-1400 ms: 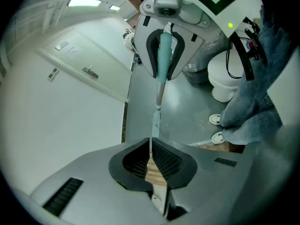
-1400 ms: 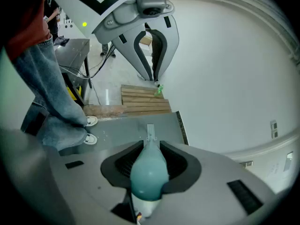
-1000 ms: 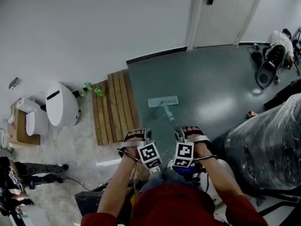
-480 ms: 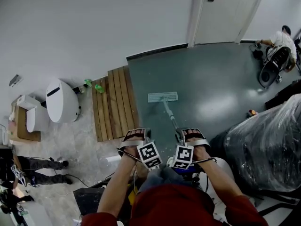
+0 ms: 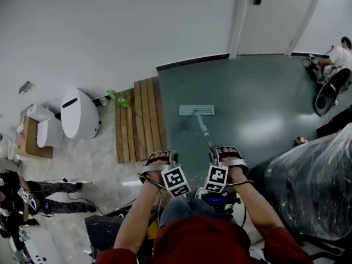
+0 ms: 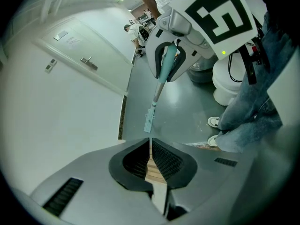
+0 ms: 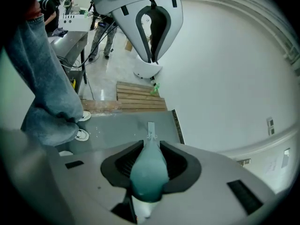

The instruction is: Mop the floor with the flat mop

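The flat mop [image 5: 196, 110] is pale teal, the floor [image 5: 258, 92] dark grey-green.

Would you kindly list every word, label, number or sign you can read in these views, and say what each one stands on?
No text can be read in any view.
Left marker cube: a black-and-white square pattern only, no letters.
Right marker cube: the same kind of pattern, no letters.
Wall plate near the door: too small and blurred to read.
Mop handle: no print visible.
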`<state>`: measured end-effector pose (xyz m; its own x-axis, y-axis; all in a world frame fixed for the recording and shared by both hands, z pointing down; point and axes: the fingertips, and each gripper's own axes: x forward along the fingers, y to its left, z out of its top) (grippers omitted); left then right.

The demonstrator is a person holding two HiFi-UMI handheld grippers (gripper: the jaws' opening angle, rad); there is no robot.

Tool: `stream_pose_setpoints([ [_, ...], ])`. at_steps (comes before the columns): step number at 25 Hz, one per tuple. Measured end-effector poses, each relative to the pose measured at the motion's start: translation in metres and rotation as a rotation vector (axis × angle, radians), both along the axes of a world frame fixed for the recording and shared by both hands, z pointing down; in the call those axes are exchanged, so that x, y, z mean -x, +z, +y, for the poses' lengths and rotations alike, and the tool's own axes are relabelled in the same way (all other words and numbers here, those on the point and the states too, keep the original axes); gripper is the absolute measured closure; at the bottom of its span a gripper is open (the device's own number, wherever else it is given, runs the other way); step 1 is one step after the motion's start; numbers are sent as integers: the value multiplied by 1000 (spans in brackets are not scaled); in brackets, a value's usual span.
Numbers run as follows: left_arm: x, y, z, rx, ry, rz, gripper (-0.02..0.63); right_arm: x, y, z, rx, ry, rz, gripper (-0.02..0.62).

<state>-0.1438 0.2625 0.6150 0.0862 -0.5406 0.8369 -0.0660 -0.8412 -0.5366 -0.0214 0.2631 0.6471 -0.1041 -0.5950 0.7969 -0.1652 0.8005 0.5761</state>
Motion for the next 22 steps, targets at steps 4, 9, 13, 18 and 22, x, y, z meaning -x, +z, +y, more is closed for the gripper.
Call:
stream_pose_setpoints([
  [4, -5, 6, -7, 0, -6, 12, 575, -5, 6, -11, -5, -4, 7, 476],
  [9, -1, 8, -47, 3, 14, 29, 575, 5, 3, -49, 1, 12, 1, 476],
  [13, 0, 4, -79, 1, 41, 35, 575, 12, -3, -77, 8, 31, -4, 476],
  [18, 6, -4, -110, -4, 48, 46, 575, 17, -10, -105, 9, 46, 3, 476],
  [22, 15, -4, -136, -2, 48, 50, 575, 24, -10, -132, 13, 51, 12, 476],
])
